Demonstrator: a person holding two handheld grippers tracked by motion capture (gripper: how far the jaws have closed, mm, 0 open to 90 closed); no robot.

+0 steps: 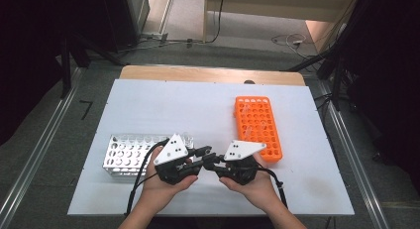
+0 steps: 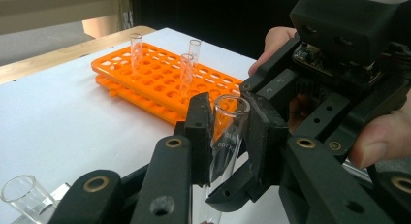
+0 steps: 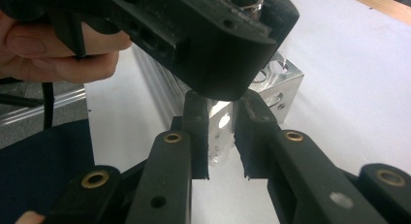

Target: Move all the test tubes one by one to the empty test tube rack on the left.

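A clear glass test tube stands nearly upright between the two grippers, above the table's front middle. My left gripper is shut on its upper part, just below the open mouth. My right gripper is shut on the tube's rounded lower end, directly under the left gripper's jaws. In the high view the left gripper and right gripper meet tip to tip, each held in one hand. An orange tube rack lies to the right; a metal tube rack stands to the left.
Three empty glass tubes stand in the orange rack. Another tube rises from the metal rack close behind the grippers. A white board covers the wooden table. Cables trail from both grippers towards the front edge.
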